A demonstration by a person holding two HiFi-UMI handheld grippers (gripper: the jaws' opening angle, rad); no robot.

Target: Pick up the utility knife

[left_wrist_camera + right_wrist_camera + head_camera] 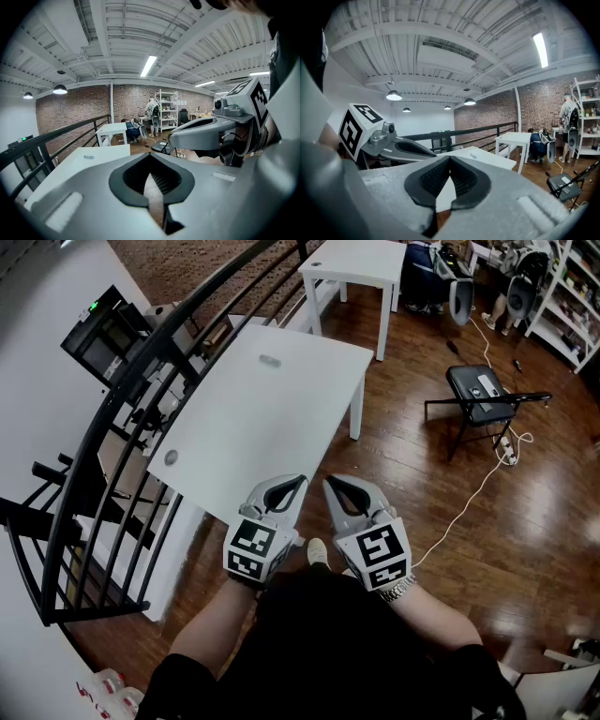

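Utility knife (269, 360) lies near far edge of worktop (281, 427), twelve o'clock from us. Left hand-held gripper (286, 491) and right hand-held gripper (347, 493) hang at six o'clock, both clamped together, empty. We judge them parked because the reach hasn't begun.

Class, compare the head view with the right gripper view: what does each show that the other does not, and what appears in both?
Head view only: the person's forearms, the white cable on the wood floor, and the marker cube on the right gripper. Right gripper view only: the ceiling and its hanging lamps. Both: the white table with the small grey utility knife on it, the black chair, and the left gripper.
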